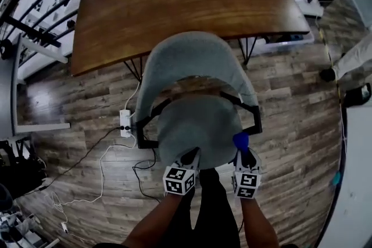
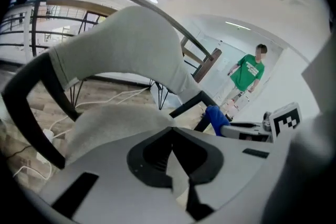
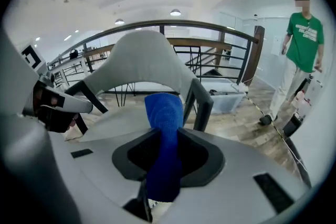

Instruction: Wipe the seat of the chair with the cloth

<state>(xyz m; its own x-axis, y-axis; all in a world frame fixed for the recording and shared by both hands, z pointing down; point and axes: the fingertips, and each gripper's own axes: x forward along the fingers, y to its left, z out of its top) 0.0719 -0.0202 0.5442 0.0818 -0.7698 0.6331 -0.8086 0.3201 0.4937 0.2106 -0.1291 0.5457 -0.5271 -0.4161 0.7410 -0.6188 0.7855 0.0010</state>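
One chair [image 1: 192, 61], one blue cloth [image 3: 164, 113]. The right gripper [image 1: 243, 154] has its fingers clamped on the cloth at the seat [image 1: 200, 125] front edge. The left gripper [image 1: 190, 155] is alongside, its fingers seemingly closed and empty.

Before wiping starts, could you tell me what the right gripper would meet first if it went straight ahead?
Its blue cloth leads the right gripper, so that would brush the chair's grey seat first; beyond, probably the black armrest frame, though depth is unclear.

Head view steeply down on chair [image 1: 195, 61]; gripper views low, close across seat [image 1: 200, 128]
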